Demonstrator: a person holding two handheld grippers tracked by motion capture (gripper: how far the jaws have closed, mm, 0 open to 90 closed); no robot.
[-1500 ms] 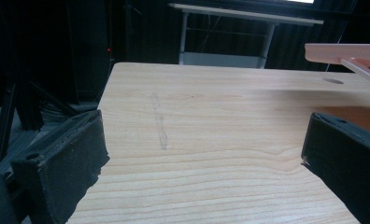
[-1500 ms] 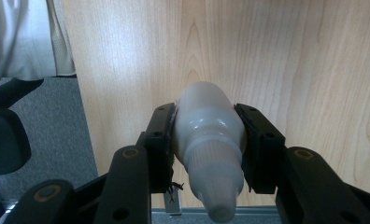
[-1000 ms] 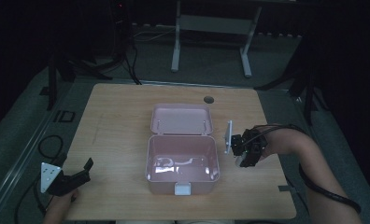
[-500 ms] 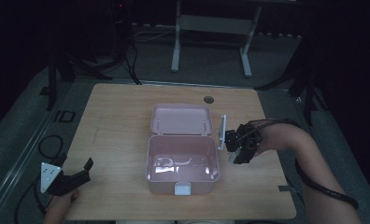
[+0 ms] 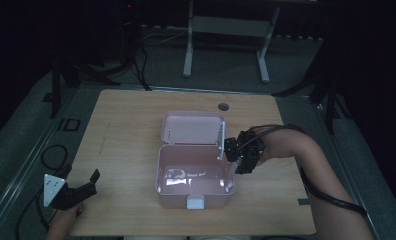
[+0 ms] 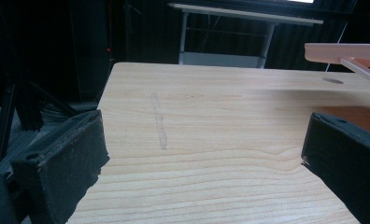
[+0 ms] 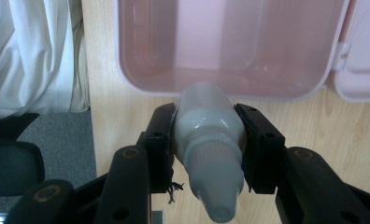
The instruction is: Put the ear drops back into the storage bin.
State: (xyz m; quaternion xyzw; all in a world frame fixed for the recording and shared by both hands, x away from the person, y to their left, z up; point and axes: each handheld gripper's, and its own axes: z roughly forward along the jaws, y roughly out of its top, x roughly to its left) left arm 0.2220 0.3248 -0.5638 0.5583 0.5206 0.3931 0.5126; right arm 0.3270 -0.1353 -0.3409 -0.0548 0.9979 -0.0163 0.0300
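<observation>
- Table (image 5: 136, 150): light wood top, seen whole from the high view. The left gripper view adds a faint pale scuff mark (image 6: 159, 122) running along the grain and a round hole (image 6: 332, 80) near the far edge.
- Box (image 5: 196, 172): pink plastic, open, standing at the middle of the table with its lid (image 5: 192, 127) laid back flat behind it. The high view shows a white latch at the near wall; the right gripper view looks straight into the bare tray.
- Right gripper (image 5: 234, 155): held just beside the box's right wall, above the table. From the high view its load reads as a thin pale upright shape only. In its own view the jaws are clamped on either side of a bottle (image 7: 210, 135).
- Left gripper (image 5: 88, 184): at the table's near left corner, well apart from the box. Jaws spread wide, nothing between them; its own view shows bare wood in the gap.
- Bottle: small, whitish, ribbed cap and nozzle pointing back toward the camera, its base toward the box's rim but outside the tray.
</observation>
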